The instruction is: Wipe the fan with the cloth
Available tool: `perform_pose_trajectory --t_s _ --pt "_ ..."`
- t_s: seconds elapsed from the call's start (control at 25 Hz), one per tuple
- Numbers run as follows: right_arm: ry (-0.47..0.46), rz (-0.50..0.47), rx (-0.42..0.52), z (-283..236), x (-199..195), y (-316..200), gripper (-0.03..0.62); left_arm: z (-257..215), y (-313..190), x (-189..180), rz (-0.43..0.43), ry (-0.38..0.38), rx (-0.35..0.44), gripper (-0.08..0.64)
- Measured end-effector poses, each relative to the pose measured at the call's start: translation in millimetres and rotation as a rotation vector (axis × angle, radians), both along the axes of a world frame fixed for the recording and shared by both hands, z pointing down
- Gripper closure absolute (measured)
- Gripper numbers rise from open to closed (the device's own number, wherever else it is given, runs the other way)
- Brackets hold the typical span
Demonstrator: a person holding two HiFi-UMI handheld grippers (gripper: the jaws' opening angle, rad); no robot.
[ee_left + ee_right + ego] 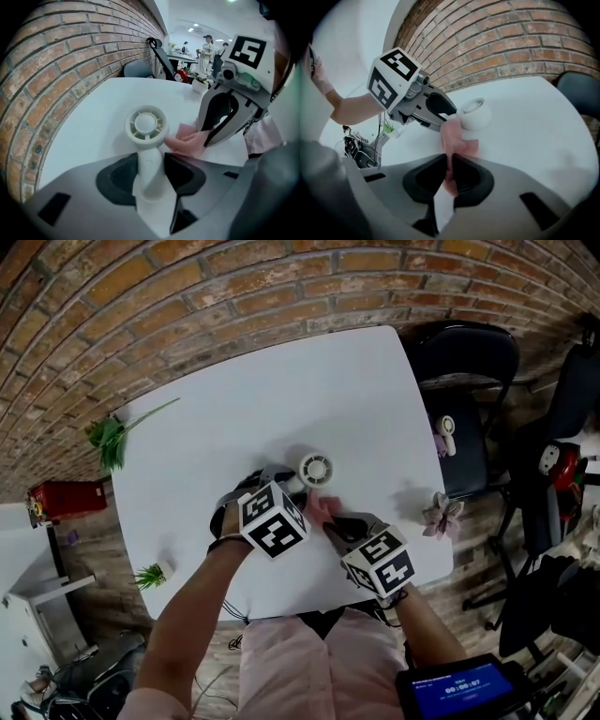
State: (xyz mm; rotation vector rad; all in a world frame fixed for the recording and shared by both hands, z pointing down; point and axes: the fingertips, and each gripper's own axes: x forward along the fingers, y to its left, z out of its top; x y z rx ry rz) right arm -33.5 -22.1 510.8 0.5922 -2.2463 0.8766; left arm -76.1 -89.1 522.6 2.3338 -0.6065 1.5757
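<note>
You hold the fan (146, 124) handle clamped in the left tool (150, 174), the right tool (449, 174) pinching the cloth (187, 143) at its 4 o'clock; wiping looks barely begun.

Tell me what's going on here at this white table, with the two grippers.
A person stands at the white table with a hand-held gripper in each hand, cleaning a small white fan. The left gripper is clamped on the fan's handle and steadies it on the tabletop. The right gripper pinches a pink cloth and has brought it against the side of the fan's round head.
</note>
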Motion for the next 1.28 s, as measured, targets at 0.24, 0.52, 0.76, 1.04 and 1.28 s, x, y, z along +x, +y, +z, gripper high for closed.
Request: perform_pose_trajectory --t_s 0.24,0.52,0.76,1.04,1.28 --pt "-0.038 0.093 -0.050 3 -15 -18 0.552 0 3 2 0.003 0.000 -0.010 0.371" --pt "-0.094 0.230 -0.125 2 -23 -32 0.552 0 5 2 0.023 -0.020 0.016 0.371" --pt "-0.173 0.328 -0.214 0 -17 -37 0.554 1 9 -1 0.054 -0.067 0.061 0.371" --pt "-0.187 0.368 -0.230 1 -12 -34 0.554 0 16 -3 0.055 -0.053 0.049 0.371" --pt "-0.184 0.379 -0.225 2 -7 -32 0.555 0 21 -5 0.059 -0.049 0.050 0.371"
